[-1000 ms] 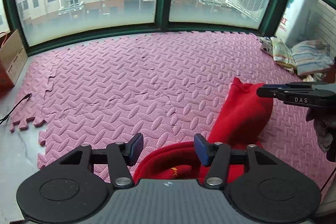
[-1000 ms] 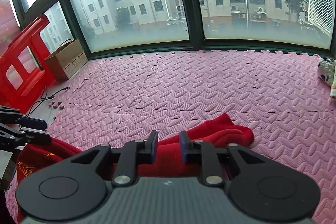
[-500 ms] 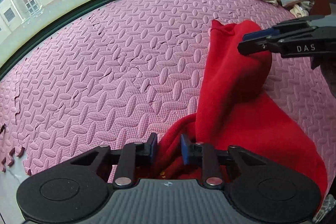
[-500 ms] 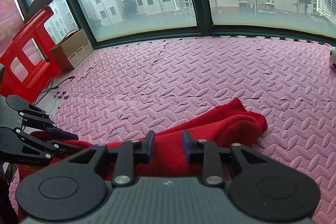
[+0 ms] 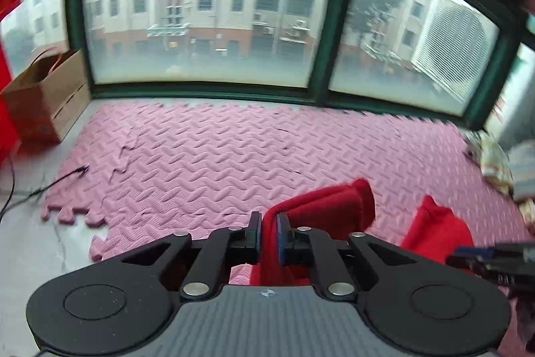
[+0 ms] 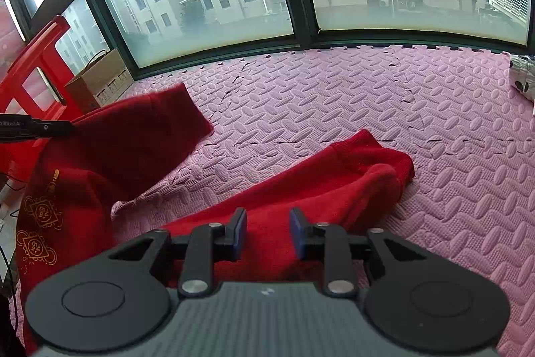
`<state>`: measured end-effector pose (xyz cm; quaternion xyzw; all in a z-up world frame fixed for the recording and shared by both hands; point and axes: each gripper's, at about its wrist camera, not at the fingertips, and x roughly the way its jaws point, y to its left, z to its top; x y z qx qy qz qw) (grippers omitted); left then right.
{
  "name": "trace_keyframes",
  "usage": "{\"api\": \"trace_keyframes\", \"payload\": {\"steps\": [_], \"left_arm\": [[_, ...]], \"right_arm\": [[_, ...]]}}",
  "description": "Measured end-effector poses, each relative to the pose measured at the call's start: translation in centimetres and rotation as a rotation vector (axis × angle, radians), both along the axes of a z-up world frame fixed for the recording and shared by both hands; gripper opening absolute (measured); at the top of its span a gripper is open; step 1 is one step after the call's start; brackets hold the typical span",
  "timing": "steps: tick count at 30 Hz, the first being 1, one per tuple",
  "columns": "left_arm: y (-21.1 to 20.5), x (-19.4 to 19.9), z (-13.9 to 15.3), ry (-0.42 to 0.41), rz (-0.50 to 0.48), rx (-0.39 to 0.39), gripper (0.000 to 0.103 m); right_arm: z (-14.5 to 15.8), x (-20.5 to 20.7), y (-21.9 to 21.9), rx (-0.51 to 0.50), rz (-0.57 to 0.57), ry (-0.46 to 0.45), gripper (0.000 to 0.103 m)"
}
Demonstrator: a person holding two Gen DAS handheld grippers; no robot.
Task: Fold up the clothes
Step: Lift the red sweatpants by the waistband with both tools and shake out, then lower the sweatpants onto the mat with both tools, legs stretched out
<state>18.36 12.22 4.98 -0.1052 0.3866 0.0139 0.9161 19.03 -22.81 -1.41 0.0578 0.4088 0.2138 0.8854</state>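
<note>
The left tongs (image 5: 268, 233) are clenched on a fold of the red garment (image 5: 321, 209), which rises between the two pads at lower centre of the left wrist view and spreads to the right. The right tongs (image 6: 267, 235) stand released, pads well apart, hovering over a red sleeve (image 6: 337, 186) that lies flat on the pink foam mat (image 6: 334, 96) at centre frame.

In the right wrist view the rest of the garment hangs lifted at the left edge, held up by the left tongs, with another sleeve (image 6: 160, 119) draped toward the mat. Beyond it, the mat runs bare to the window frame (image 6: 301, 12) across the upper frame. In the left wrist view the mat's jigsaw edge (image 5: 77, 214) ends at lower left on pale floor, where a black cable (image 5: 50, 183) lies. A cardboard box (image 5: 43, 96) sits at the left edge; folded striped cloths (image 5: 501, 163) lie at the right edge.

The garment is plain deep red knit, with gold square emblems (image 6: 41, 213) stitched down the hanging part. Their characters are too small to read. White lettering on the left tongs reads partly "Robot.AI" (image 6: 11, 124).
</note>
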Motion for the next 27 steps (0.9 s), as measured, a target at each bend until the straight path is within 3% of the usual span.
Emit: {"api": "trace_keyframes", "payload": {"steps": [1, 3, 4, 6, 15, 20, 27], "left_arm": [[1.2, 0.2, -0.6, 0.03, 0.04, -0.029, 0.012], [2.4, 0.2, -1.4, 0.061, 0.08, -0.013, 0.018], [2.8, 0.0, -1.6, 0.073, 0.092, 0.009, 0.032], [3.0, -0.4, -1.9, 0.075, 0.09, 0.043, 0.041], [-0.3, 0.2, -4.5, 0.127, -0.056, 0.082, 0.037], [0.2, 0.7, -6.4, 0.167, -0.031, 0.086, 0.032], [1.2, 0.8, -8.3, 0.211, -0.003, 0.098, 0.031]], "right_arm": [[0.0, -0.1, 0.0, 0.002, 0.0, 0.001, 0.029], [0.1, -0.2, -0.1, 0.006, -0.001, -0.004, 0.032], [0.2, -0.2, -0.1, 0.008, -0.003, -0.007, 0.033], [0.4, -0.2, -0.3, 0.008, -0.01, -0.014, 0.033], [1.3, 0.6, -2.1, 0.014, -0.101, -0.037, 0.033], [0.6, 1.6, -4.1, -0.029, -0.182, -0.031, 0.033], [-1.1, 3.4, -5.5, 0.019, -0.243, 0.034, 0.033]]}}
